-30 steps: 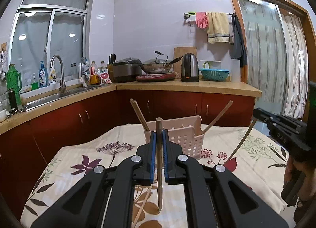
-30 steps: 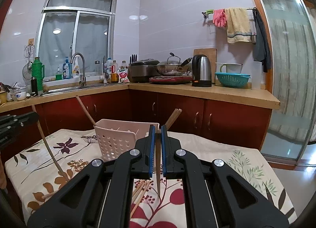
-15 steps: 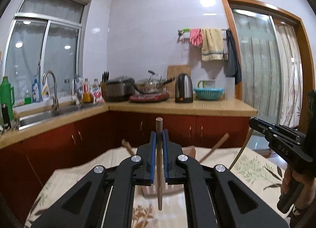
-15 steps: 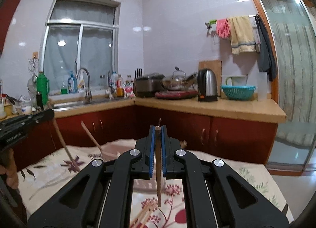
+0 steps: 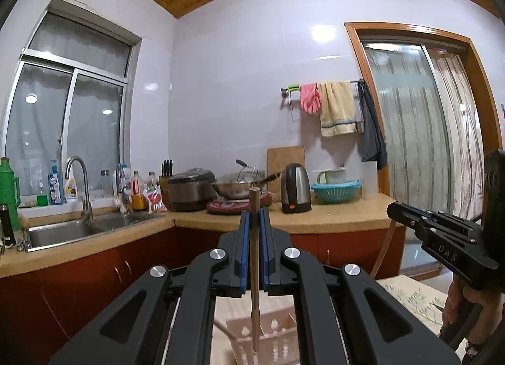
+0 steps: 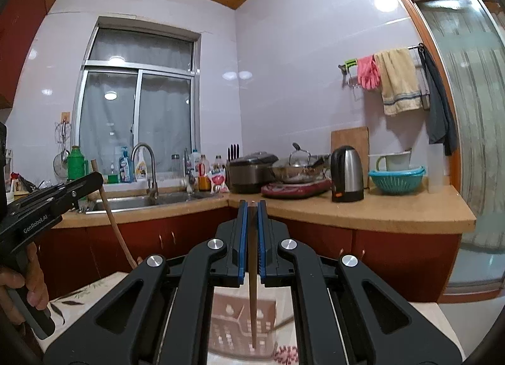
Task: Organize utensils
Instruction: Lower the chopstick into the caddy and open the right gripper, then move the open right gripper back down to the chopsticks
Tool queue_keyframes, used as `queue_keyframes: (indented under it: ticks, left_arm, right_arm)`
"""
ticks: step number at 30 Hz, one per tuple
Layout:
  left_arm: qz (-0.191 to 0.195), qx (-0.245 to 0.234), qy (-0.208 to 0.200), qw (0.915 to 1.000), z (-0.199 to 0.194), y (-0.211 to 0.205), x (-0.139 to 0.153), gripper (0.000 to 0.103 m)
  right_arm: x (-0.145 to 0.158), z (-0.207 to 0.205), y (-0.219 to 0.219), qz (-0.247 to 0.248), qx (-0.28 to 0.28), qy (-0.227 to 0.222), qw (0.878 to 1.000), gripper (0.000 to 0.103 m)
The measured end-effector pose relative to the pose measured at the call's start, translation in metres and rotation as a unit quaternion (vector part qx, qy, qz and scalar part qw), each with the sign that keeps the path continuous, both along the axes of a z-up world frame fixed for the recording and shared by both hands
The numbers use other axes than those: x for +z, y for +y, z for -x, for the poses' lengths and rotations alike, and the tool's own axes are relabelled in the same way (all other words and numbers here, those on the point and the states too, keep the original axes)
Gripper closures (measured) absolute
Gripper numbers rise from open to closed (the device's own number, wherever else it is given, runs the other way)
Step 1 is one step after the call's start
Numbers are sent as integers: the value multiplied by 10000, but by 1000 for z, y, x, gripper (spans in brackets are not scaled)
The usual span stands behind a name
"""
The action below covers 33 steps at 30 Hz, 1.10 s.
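My left gripper [image 5: 254, 216] is shut on a wooden chopstick [image 5: 254, 270] that hangs upright, its tip over the pink perforated utensil basket [image 5: 268, 343] low in the left wrist view. My right gripper [image 6: 252, 210] is shut on a second wooden chopstick [image 6: 252, 286], also upright, its tip over the same basket [image 6: 240, 324]. Each gripper shows in the other's view: the right gripper [image 5: 438, 235] at the right edge, the left gripper [image 6: 53, 204] at the left edge with its chopstick [image 6: 113, 223]. Sticks lean inside the basket.
The basket stands on a floral tablecloth [image 5: 410, 295]. Behind is a wooden counter [image 6: 363, 210] with sink [image 5: 66, 232], rice cooker [image 5: 189, 191], wok, kettle [image 6: 346, 174] and teal colander [image 6: 396, 180]. A sliding door [image 5: 419, 131] is at right.
Both grippers have risen with their chopsticks and now hang over the basket. The table and basket have dropped low in both views; the loose chopsticks on the cloth are out of sight.
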<state>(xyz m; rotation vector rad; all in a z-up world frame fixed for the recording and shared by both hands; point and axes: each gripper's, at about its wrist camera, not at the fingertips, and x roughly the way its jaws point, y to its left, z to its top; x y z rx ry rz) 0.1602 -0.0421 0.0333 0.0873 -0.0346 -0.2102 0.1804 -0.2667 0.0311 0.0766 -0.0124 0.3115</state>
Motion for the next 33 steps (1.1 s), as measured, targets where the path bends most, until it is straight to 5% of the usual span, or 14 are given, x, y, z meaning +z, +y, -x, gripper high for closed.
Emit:
queue_keyframes:
  ticks: [10, 23, 26, 28, 33]
  left_arm:
    - [20, 118, -201, 9997, -50, -4, -7, 96]
    - [25, 251, 622, 9977, -86, 0, -72, 95]
    - [23, 269, 824, 9962, -86, 2, -82, 82]
    - [47, 275, 869, 9958, -82, 3, -84, 64]
    - [18, 328, 913, 9953, -62, 7, -86, 50]
  right_arm:
    - [-3, -48, 20, 146, -35, -251, 9996, 97]
    - [-80, -88, 30, 198, 63, 783, 9967, 95]
    - [-87, -81, 31, 236, 26, 865, 9960, 82]
    - [-87, -73, 31, 256, -26, 865, 9959, 68]
    - [-83, -42, 30, 433, -155, 808, 9957, 61]
